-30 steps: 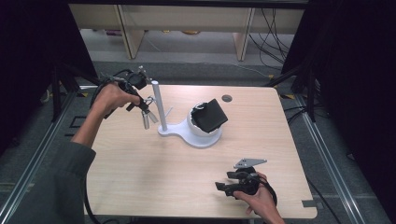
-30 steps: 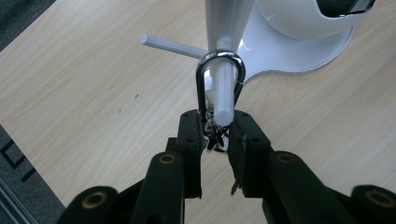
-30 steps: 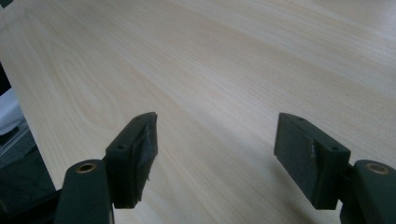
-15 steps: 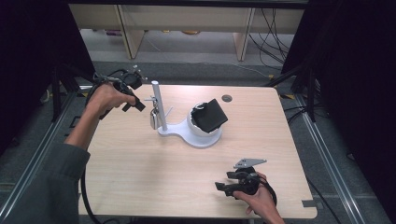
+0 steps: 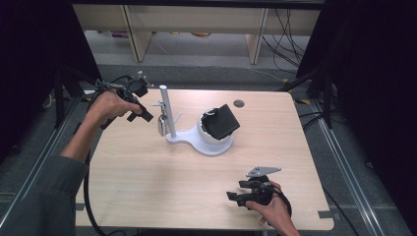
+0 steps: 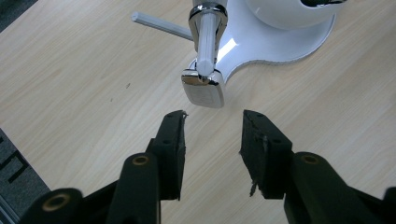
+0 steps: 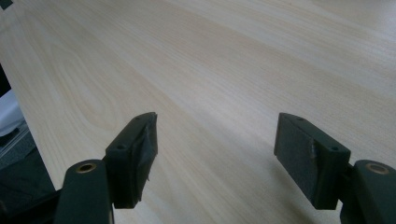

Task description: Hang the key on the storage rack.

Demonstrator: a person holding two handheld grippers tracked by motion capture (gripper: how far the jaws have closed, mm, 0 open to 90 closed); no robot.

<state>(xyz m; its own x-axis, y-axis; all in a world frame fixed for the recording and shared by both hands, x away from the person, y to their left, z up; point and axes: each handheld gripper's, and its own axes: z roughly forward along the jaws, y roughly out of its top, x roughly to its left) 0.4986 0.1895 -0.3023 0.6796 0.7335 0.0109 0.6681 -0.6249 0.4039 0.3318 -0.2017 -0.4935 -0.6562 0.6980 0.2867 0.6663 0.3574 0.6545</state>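
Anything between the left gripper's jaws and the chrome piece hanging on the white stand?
Nothing. In the left gripper view, only bare table separates the left gripper from the chrome piece on the white stand; its jaws have just been opening, empty.

**Surfaces and finishes on the table**

The pale wood-grain table top (image 6: 84,84) looks smooth and matt. Just ahead of the left gripper's (image 6: 212,133) matt black, rough-edged pads (image 6: 173,135) hangs a mirror-polished chrome metal tag (image 6: 203,91). Beyond it, the glossy white plastic stand base (image 6: 261,42) catches highlights. The right gripper's (image 7: 215,140) pads (image 7: 140,144) seem wrapped in dull, creased tape.
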